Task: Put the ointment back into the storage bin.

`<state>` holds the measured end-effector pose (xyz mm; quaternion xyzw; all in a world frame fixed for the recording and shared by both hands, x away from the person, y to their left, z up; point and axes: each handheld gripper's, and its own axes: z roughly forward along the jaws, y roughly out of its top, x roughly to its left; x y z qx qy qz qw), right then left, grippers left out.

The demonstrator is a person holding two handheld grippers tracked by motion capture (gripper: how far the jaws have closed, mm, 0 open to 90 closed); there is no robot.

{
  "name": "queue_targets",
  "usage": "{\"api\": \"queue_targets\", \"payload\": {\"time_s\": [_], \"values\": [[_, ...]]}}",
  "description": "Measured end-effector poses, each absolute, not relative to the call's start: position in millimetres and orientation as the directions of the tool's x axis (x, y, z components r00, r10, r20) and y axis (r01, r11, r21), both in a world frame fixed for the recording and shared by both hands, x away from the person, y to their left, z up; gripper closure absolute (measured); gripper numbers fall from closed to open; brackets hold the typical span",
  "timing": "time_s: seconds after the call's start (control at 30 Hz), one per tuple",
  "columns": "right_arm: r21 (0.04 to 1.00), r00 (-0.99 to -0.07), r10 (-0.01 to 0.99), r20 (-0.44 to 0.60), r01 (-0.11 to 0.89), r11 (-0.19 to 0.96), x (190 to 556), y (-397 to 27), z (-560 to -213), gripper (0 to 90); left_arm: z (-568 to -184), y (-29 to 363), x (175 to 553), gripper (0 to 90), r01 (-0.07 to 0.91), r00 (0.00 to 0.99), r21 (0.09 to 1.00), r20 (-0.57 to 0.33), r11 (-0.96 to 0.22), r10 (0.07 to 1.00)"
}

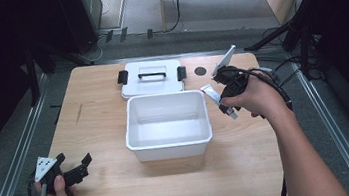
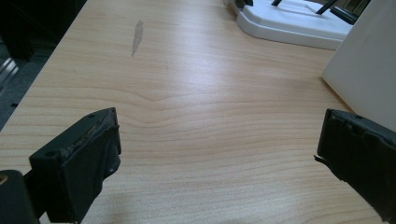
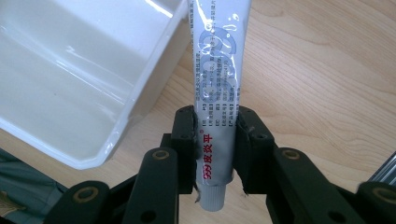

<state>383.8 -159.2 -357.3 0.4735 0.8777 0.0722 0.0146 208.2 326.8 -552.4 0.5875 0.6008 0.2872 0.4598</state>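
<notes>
Pale wooden bench [image 1: 111, 176] with fine straight grain, smooth and matt, carrying everything. In the middle, a white rectangular plastic tub [image 1: 169, 144], glossy, rounded at the corners, apparently holding nothing. Just behind it, a flat white plastic lid [image 1: 152, 79] with black side clips and a handle, not yet fitted. Left tongs [image 1: 81, 169] released, spread wide over bare wood, well left of the tub. Right tongs [image 3: 215, 140] clenched on a slim white squeeze tube [image 3: 217, 88] with blue and red print, soft-walled, gripped near its cap, just right of the tub's rim. Judged about halfway: tube lifted; dropping it in and perhaps lidding left.
</notes>
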Motion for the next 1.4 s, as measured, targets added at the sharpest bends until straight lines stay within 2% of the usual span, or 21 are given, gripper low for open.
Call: {"api": "queue_targets", "payload": {"time_s": [0.8,1.07,1.17,1.4], "values": [[0.150,-0.630,0.776,0.037,0.771,0.619,383,-123,-354,72.2,-552,327,208,0.1,0.446,0.115,0.883,-0.220,0.148,0.969],[0.186,-0.713,0.701,0.023,0.692,0.697,380,-115,-354,72.1,-552,327,208,0.1,0.447,0.114,0.882,-0.221,0.148,0.969],[0.213,-0.772,0.636,0.005,0.622,0.754,378,-111,-355,72.0,-552,327,208,0.2,0.447,0.115,0.882,-0.220,0.148,0.969],[0.228,-0.848,0.530,-0.027,0.511,0.829,374,-104,-357,72.2,-552,327,209,0.2,0.447,0.116,0.883,-0.217,0.144,0.969]]}}
